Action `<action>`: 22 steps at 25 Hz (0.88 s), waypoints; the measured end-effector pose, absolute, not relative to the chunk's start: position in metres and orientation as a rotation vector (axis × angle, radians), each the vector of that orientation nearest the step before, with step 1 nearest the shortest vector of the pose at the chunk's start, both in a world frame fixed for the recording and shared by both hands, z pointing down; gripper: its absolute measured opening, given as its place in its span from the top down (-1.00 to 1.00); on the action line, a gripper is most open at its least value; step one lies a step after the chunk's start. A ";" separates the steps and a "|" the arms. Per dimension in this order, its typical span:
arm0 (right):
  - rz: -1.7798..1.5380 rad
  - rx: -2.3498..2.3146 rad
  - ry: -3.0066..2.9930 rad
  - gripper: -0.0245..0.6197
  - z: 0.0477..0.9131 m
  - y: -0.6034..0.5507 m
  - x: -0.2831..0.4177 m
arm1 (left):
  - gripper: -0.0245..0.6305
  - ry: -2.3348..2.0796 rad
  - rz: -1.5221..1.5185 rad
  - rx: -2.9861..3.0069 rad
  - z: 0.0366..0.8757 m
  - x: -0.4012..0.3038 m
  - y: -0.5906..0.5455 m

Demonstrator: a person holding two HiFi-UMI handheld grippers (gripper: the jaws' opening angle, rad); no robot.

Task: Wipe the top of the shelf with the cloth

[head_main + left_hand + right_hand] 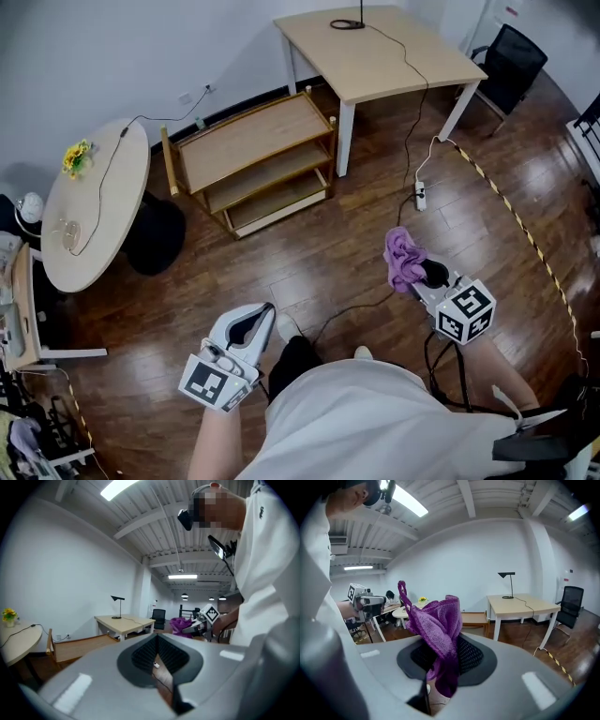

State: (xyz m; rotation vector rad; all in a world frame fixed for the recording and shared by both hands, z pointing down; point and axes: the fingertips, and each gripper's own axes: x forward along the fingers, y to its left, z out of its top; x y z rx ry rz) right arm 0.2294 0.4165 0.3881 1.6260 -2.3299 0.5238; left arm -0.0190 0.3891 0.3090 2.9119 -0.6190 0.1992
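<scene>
A low wooden shelf [253, 159] with a bare top stands against the far wall; it also shows in the left gripper view as the shelf [77, 646]. My right gripper [419, 272] is shut on a crumpled purple cloth [404, 258], held well away from the shelf above the wood floor. In the right gripper view the cloth [438, 632] bunches up between the jaws of the gripper [440, 665]. My left gripper [251, 325] hangs near my body with its jaws together and nothing in them; its own view shows the pads of the gripper [157, 656] meeting.
A round table [94, 202] with yellow flowers [77, 157] stands left of the shelf. A rectangular desk [380, 52] with a lamp sits right of it, a black chair [511, 61] beyond. A power strip [421, 196] and cables lie on the floor, with striped tape [520, 230].
</scene>
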 end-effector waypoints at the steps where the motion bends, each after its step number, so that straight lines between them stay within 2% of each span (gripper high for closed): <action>1: 0.528 1.622 -2.341 0.61 0.387 0.431 0.236 | 0.87 -0.628 0.209 2.915 0.308 -0.008 0.405; 7: 0.523 1.603 -2.395 0.61 0.377 0.497 0.265 | 0.87 -0.592 0.295 2.889 0.305 0.033 0.481; 15: 0.516 1.673 -2.437 0.61 0.361 0.525 0.292 | 0.87 -0.478 0.315 2.933 0.295 0.086 0.514; 22: 0.468 1.719 -2.444 0.61 0.343 0.544 0.277 | 0.87 -0.416 0.292 2.980 0.284 0.081 0.537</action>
